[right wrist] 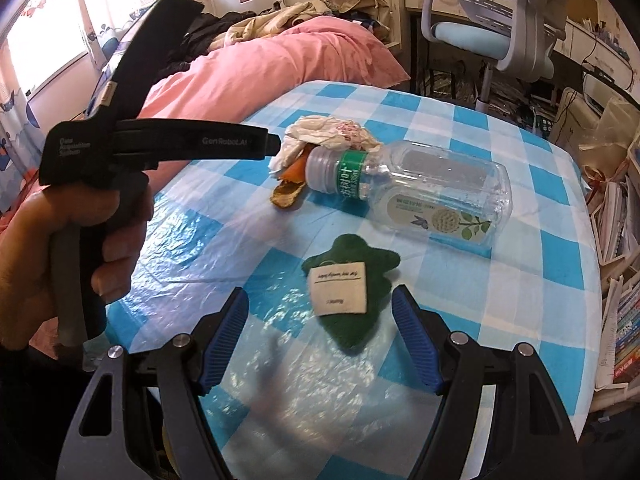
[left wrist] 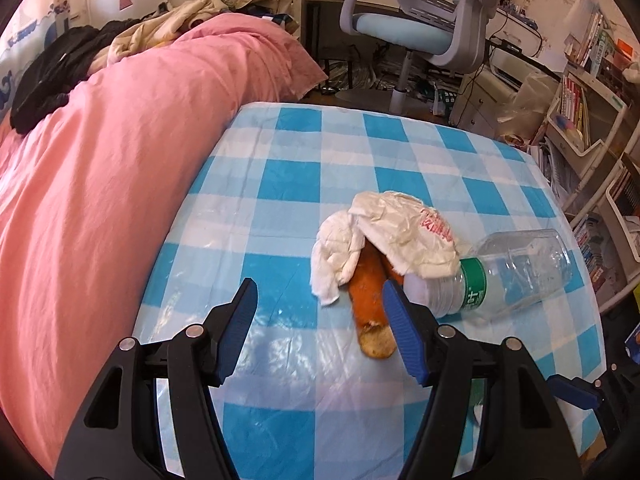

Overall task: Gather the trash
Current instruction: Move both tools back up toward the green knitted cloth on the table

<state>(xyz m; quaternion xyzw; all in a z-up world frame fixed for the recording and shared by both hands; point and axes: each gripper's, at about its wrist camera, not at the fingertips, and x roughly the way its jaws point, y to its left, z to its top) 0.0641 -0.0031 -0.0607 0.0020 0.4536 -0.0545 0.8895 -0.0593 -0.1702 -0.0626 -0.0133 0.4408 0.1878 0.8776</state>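
Note:
On the blue-and-white checked tablecloth (left wrist: 280,184) lie a crumpled white wrapper and tissue (left wrist: 384,232), an orange peel-like piece (left wrist: 366,300) and a clear plastic bottle (left wrist: 516,272) on its side. My left gripper (left wrist: 320,292) hovers open; the orange piece lies just inside its right finger (left wrist: 400,328), and no pad presses on it. In the right wrist view my right gripper (right wrist: 320,296) stands open over a green felt piece with a white label (right wrist: 352,332). The bottle (right wrist: 420,188), wrapper (right wrist: 328,132) and orange piece (right wrist: 288,194) lie beyond it. A hand (right wrist: 100,240) holds the left gripper (right wrist: 272,145) near that pile.
A bed with a pink duvet (left wrist: 120,160) and heaped clothes borders the table's left side. A grey-and-blue desk chair (left wrist: 420,28) stands beyond the far edge. Shelves of books (left wrist: 580,112) run along the right. Glossy plastic covers the cloth at the front.

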